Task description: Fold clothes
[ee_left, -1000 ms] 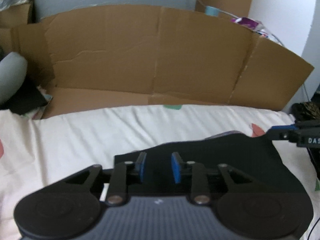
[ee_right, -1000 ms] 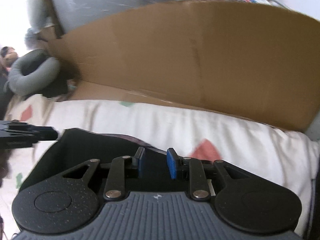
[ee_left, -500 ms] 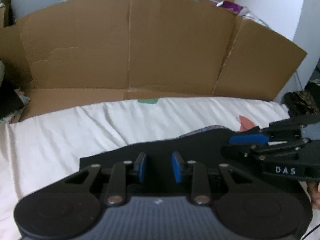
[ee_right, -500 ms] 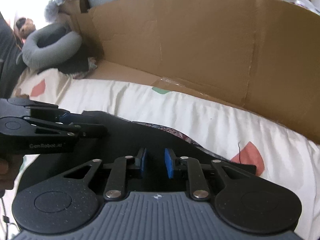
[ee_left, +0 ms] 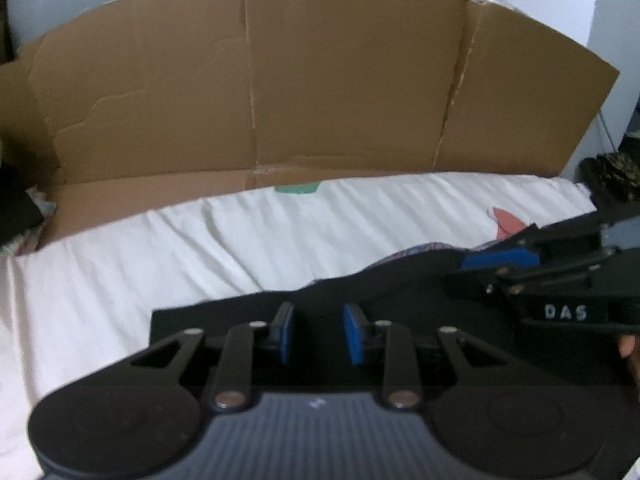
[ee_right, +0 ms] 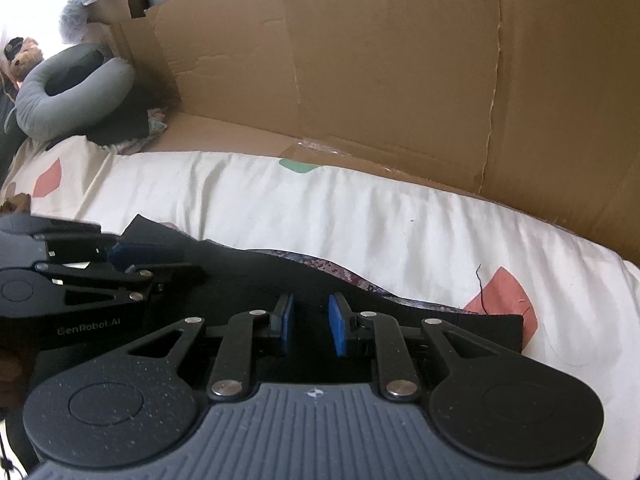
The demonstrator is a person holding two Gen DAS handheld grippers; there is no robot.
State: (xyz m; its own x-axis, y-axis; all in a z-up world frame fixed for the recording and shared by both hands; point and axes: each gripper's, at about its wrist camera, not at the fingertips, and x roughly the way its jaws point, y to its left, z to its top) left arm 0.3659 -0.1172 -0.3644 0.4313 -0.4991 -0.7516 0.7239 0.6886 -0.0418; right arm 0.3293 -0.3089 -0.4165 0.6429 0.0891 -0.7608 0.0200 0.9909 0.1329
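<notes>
A: Near the bed's (ee_right: pixel 280 200) front edge, the left gripper (ee_left: pixel 316 330) and right gripper (ee_right: pixel 310 326) hover over the black garment (ee_right: pixel 248 280), blue pads slightly apart, pinching nothing visible.

B: The risk is closing on one layer only; the patterned lining (ee_right: pixel 320 266) could slide toward the brown cardboard wall (ee_right: pixel 380 60).
</notes>
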